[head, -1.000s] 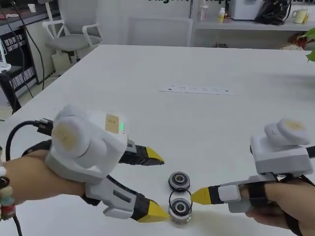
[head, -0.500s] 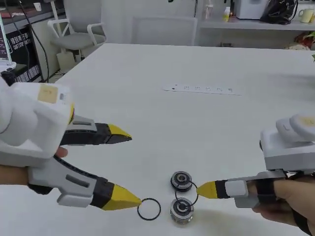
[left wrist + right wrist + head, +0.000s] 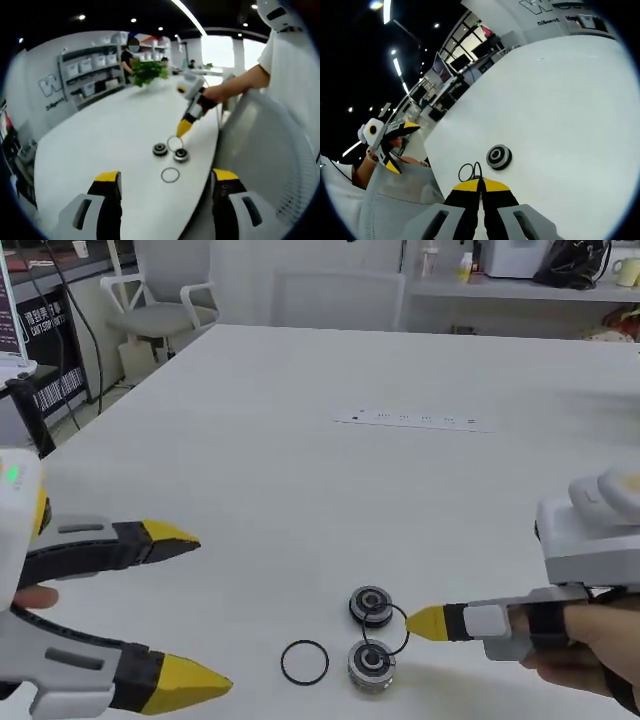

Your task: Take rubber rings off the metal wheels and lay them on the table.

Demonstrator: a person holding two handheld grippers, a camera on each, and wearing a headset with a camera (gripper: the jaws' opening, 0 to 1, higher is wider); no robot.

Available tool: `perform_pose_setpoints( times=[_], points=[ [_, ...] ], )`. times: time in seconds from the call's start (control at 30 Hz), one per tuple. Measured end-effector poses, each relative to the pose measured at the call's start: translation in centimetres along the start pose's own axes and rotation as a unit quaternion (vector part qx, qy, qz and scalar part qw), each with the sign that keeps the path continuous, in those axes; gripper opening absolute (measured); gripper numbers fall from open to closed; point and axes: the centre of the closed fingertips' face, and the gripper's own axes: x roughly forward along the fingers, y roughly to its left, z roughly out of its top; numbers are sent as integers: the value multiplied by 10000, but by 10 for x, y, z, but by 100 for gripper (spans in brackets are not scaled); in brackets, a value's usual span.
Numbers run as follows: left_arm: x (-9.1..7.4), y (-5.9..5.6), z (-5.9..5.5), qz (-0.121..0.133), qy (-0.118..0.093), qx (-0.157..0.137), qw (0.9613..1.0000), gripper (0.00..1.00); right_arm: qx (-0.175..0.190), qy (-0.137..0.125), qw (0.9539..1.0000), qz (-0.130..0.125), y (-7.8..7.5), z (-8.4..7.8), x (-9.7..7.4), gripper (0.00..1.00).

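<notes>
- I'm working at the white table (image 3: pixel 300 440), with the second ring-removal in hand.
- I'm keeping the left gripper (image 3: pixel 212 608) wide apart and empty, well away from the wheels.
- I'm pinching a rubber ring (image 3: pixel 392 628) in the right gripper (image 3: pixel 412 622), its tips closed, between the far wheel (image 3: pixel 371 605) and the near wheel (image 3: pixel 370 662).
- One freed ring (image 3: pixel 304 662) is lying flat just beside the near wheel.
- Next, I judge, I'm needing to lift the pinched ring clear and lay it down.

Bright, even light from ceiling strips (image 3: pixel 192 20) above table (image 3: pixel 300 460); faint shadows. Background beyond table soft, possibly motion blur. 2 fisheye views bow.
</notes>
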Motion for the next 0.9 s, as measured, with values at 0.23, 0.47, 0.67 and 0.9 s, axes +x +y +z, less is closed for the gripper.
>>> perform_pose_setpoints(
  times=[0.23, 0.47, 0.67, 0.9],
  points=[
    [2, -4, -7, 99, -93, -315, 9994, 76, -145, -31, 9999, 17, 4, 3, -1, 0],
    [2, -1, -5, 171, -200, -475, 9985, 81, -235, -226, 9995, 18, 9, 14, -6, 0],
    [3, -3, -10, 150, -95, -440, 9989, 82, -259, -567, 9980, 135, 22, 36, -13, 0],
    [4, -6, -10, 86, -135, -492, 9987, 83, -451, -722, 9962, 184, 38, 54, -14, 0]
  ],
)
